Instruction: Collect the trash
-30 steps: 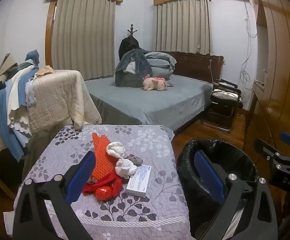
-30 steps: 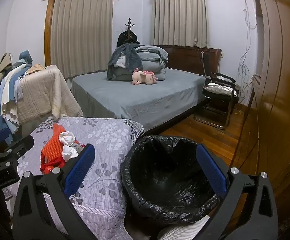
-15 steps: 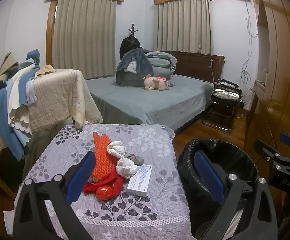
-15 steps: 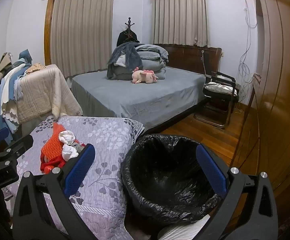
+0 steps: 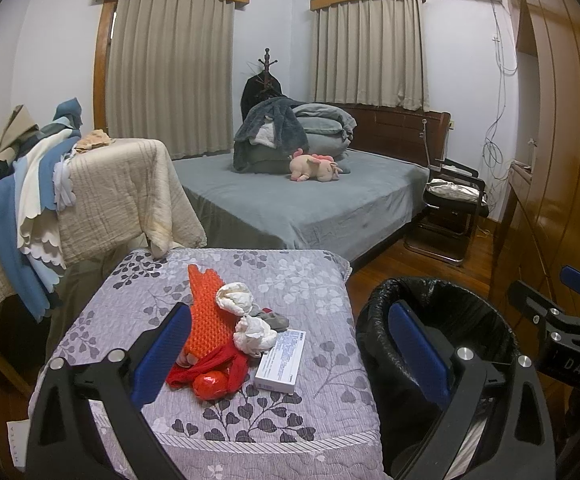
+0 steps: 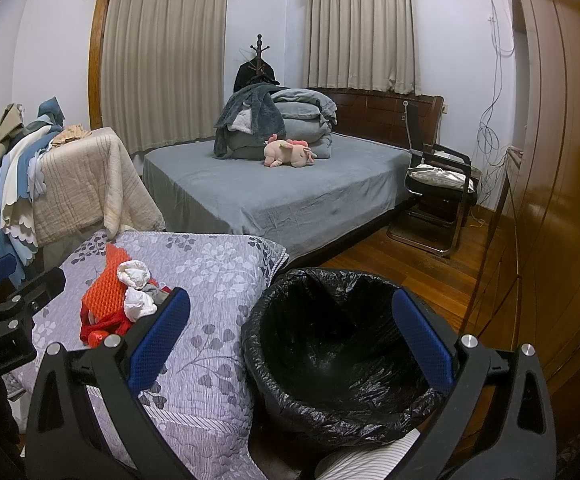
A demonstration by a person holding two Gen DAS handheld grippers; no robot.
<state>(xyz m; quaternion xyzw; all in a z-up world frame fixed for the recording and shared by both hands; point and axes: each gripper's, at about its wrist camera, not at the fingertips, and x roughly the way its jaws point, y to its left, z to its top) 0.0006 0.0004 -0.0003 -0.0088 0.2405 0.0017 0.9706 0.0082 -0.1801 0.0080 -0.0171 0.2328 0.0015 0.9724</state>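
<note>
- The left gripper [image 5: 290, 348] hangs above the near edge of the quilted table [image 5: 318, 420], its blue-padded jaws spread wide and holding nothing.
- The right gripper [image 6: 290, 332] hovers over the trash bin [image 6: 274, 360], jaws likewise spread wide and empty; between them the black liner's hollow shows.
- The trash bin, lined with a crinkled black bag, stands on the wooden floor just beside the table's right edge.
- The trash lies in a small heap near the middle of the table, well apart from the bin.
- An orange mesh sleeve [image 5: 206, 312] lies lengthwise at the heap's left, its far end pointing towards the bed [image 5: 310, 204].
- Two crumpled white tissues [image 5: 234, 298] sit against the sleeve's right side, one farther back, one nearer the grippers.
- A small grey scrap [image 5: 274, 320] lies between and just right of the tissues.
- A red wrapper [image 5: 210, 372] trails from the sleeve's near end, with a shiny red ball-like lump at its front.
- A flat white box [image 5: 282, 360] with printed text rests just right of the nearer tissue, touching or nearly touching it.
- Beyond the table, a pink plush toy [image 5: 314, 168] lies on the grey bed in front of folded bedding.
</note>
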